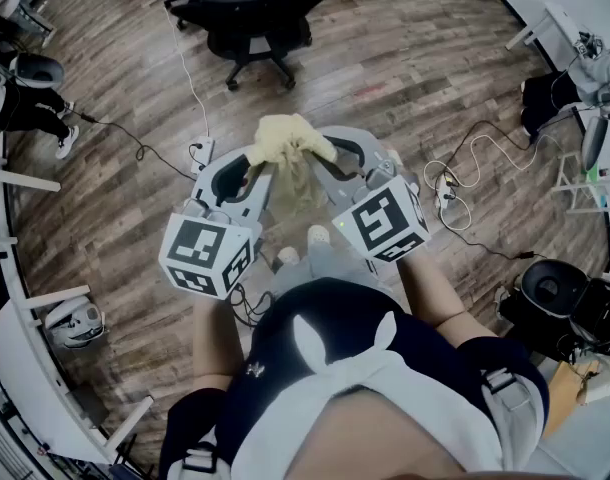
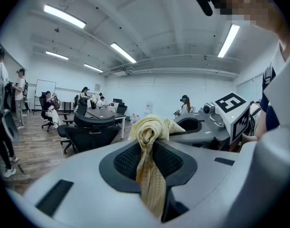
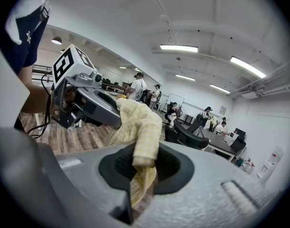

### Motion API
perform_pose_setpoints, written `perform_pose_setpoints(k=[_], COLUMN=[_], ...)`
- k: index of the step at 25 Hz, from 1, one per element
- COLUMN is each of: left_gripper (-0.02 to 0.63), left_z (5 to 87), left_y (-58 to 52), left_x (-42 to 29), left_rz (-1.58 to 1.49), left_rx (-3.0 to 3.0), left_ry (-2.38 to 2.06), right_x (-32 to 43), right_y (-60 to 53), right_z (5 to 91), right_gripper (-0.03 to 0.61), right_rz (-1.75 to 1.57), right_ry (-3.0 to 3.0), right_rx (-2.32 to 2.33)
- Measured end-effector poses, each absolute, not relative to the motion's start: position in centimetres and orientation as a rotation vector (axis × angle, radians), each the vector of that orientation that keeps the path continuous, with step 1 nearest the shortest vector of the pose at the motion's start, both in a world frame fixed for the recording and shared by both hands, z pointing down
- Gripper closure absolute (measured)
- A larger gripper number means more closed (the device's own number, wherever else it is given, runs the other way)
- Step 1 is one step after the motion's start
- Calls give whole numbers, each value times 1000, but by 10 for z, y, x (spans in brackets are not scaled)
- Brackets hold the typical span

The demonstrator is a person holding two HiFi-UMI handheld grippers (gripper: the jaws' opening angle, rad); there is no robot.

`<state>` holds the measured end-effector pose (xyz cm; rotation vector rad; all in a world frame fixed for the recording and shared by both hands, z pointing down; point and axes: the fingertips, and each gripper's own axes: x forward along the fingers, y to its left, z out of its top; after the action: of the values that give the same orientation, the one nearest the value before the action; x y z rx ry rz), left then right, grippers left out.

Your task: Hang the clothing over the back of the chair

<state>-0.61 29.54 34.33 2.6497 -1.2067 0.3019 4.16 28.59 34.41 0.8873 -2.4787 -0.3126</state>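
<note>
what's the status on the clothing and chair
Left gripper, right gripper both shut on clothing. Clothing bunched between them, not on chair yet. Cable on floor ahead.

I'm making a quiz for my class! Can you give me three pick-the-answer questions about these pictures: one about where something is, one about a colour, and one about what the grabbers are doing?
1. Where is the black office chair?
A) ahead, beyond the clothing
B) on top of a desk
C) tipped over on its side

2. What colour is the clothing?
A) red
B) pale yellow
C) blue

3. How is the clothing held?
A) by the left gripper alone
B) by neither gripper
C) by the left gripper and the right gripper

Answers:
1 A, the head view shows it upright past the cloth.
2 B, it looks yellow in every view.
3 C, each gripper view shows its jaws pinching the cloth.
</note>
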Motion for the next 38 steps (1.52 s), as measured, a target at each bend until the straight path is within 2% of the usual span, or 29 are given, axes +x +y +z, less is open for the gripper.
perform_pose_setpoints(k=[22,38], left_gripper=[531,531], left_z=[354,358], left_y=[257,223], left_x=[41,20], left_rz=[274,275], left_rx=[2602,2582], left_ry=[-1304,-1304], right_x=[89,69], right_y=[245,216], right_z=[355,360], right_gripper=[523,523], right_rz=[-360,-327], right_ry=[-2499,-2505], right_rx=[782,795])
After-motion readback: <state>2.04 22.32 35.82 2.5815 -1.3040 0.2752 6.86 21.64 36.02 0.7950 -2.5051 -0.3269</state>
